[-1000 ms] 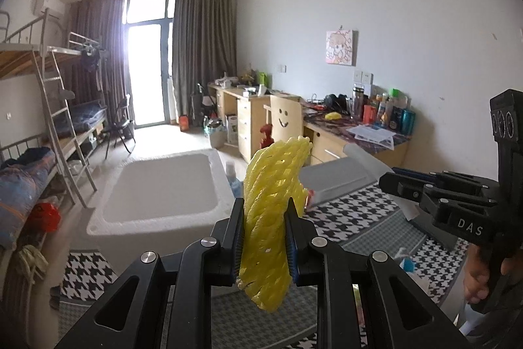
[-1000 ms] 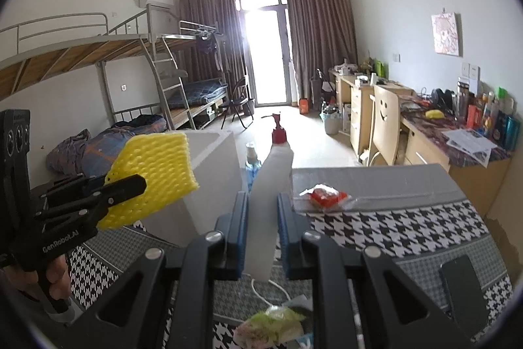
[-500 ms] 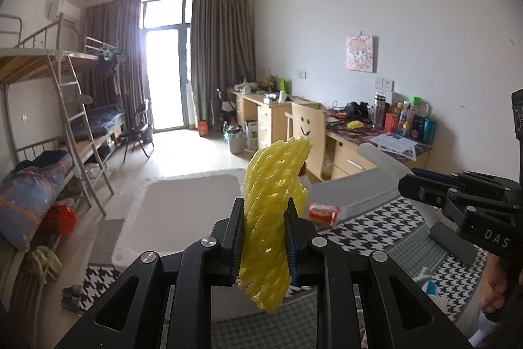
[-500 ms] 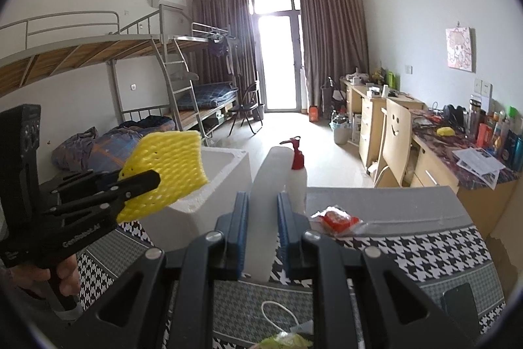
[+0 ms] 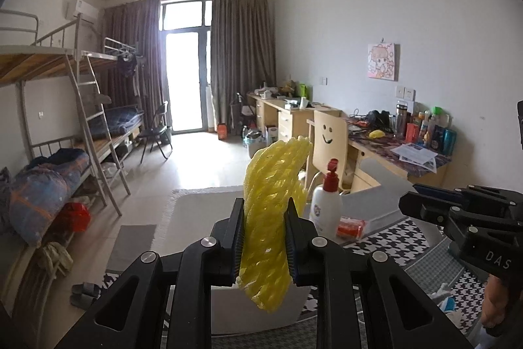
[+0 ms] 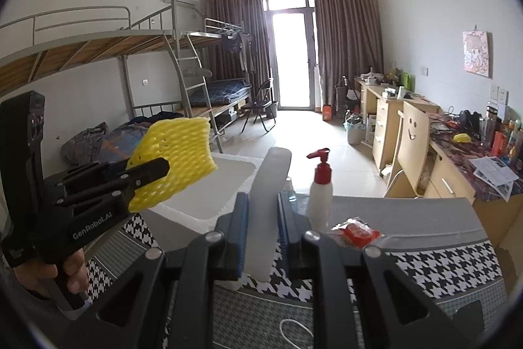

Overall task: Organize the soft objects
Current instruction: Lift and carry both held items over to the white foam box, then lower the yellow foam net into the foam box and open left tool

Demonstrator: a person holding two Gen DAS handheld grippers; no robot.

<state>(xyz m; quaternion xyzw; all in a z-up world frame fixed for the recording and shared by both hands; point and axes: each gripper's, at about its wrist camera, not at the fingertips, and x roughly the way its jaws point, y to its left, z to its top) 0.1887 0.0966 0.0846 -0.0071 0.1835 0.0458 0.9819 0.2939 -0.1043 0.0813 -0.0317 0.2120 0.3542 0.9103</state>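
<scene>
My left gripper [image 5: 264,213] is shut on a yellow foam net sleeve [image 5: 273,185], which stands upright between its pads above the open white foam box [image 5: 170,208]. The right wrist view shows that left gripper [image 6: 157,169] at the left, with the yellow net [image 6: 178,157] sticking out over the box [image 6: 196,208]. My right gripper [image 6: 263,201] is shut on a flat white foam strip [image 6: 269,185] that points up and away. In the left wrist view the right gripper [image 5: 408,205] hangs at the right, and the white strip [image 5: 384,177] runs behind it.
A white pump bottle with a red top [image 6: 322,195] and a red packet in clear wrap [image 6: 358,233] sit on the houndstooth-covered table [image 6: 441,267] right of the box. A white cord [image 6: 294,329] lies near the front. Bunk beds stand left, desks and a chair right.
Both grippers have risen and tilted up while keeping their loads. The box and table have sunk lower in both views, and the pump bottle has come into the left wrist view.
</scene>
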